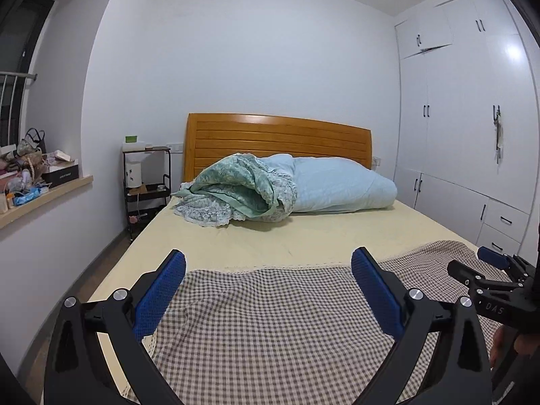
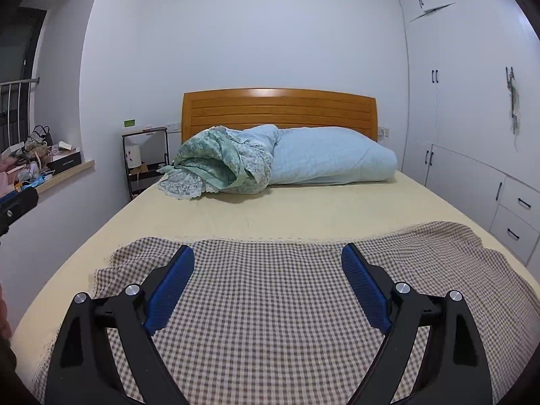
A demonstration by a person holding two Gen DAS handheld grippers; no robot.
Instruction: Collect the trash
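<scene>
From the left wrist view, the left tool (image 1: pixel 268 270) hangs above the foot of the bed (image 1: pixel 303 233), its blue-padded fingers (image 1: pixel 158 297) spread wide with nothing between them; only the brown checked cloth (image 1: pixel 270 320) lies beneath the gap. No loose trash shows on the bed. The nearest clutter that might count as trash sits on the window ledge (image 1: pixel 50 195) far off to the left of this tool: boxes, bags and small blue wrappers in a heap (image 1: pixel 30 172), too small to tell apart. Beyond the cloth lies a rolled green floral quilt (image 1: pixel 236 189) against a pale blue duvet (image 1: pixel 341 185), under the wooden headboard (image 1: pixel 276 138). A black shelf cart (image 1: pixel 146 185) stands beside the bed, and white wardrobes (image 1: pixel 465 118) fill the right wall. The right tool (image 1: pixel 489 266) shows at the right edge, beside the left one. From the right wrist view, the right tool (image 2: pixel 268 266) likewise stands wide and empty over the checked cloth (image 2: pixel 270 303), aimed up the bed (image 2: pixel 303 209) toward the quilt (image 2: pixel 216 168) and duvet (image 2: pixel 334 158). The cluttered ledge (image 2: pixel 67 172) lies well to its left, past a dark part of the left tool (image 2: pixel 17 206) at the frame edge.
</scene>
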